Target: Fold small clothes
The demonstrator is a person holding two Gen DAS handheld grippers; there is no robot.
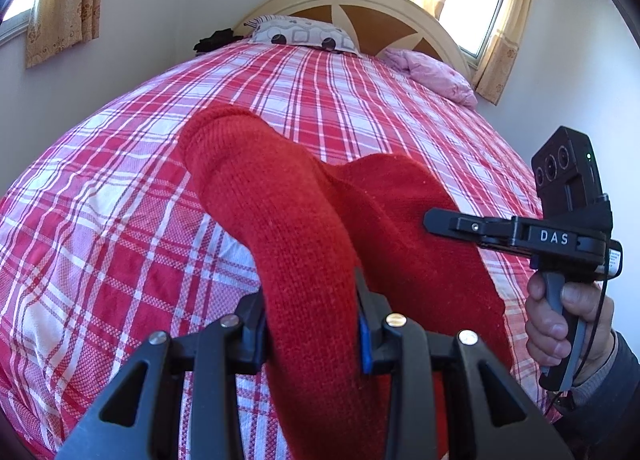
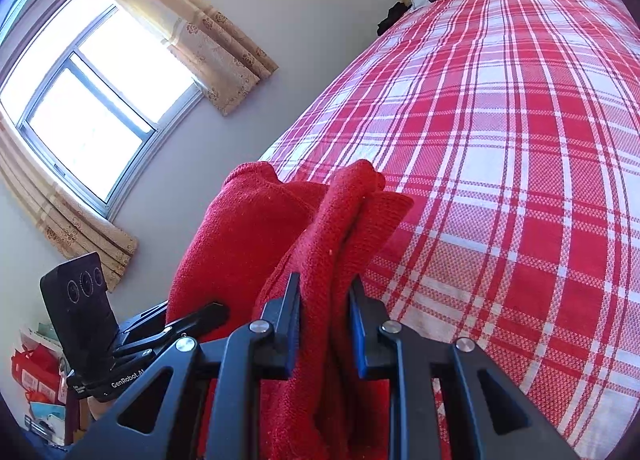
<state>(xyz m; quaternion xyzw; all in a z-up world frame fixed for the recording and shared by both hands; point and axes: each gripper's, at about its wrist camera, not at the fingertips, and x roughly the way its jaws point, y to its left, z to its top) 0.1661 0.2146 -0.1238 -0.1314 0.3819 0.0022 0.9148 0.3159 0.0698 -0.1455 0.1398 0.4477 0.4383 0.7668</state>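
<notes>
Left wrist view showed our left gripper (image 1: 310, 324) clamped on the red knitted garment (image 1: 280, 196) above the plaid bedspread (image 1: 100, 220), our right gripper (image 2: 324, 324) pinching another bunched edge, so we judged ourselves mid-fold, next needing both edges laid down flat together.

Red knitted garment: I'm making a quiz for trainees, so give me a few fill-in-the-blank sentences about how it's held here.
1. Both grippers clamp a knitted garment coloured ____.
2. The left gripper and the right gripper each grip it with their jaws ____.
3. Beneath it lies a bedspread patterned in red and white ____.
4. At the headboard, the pillow on the right is ____.

Missing words: red; shut; plaid; pink
</notes>
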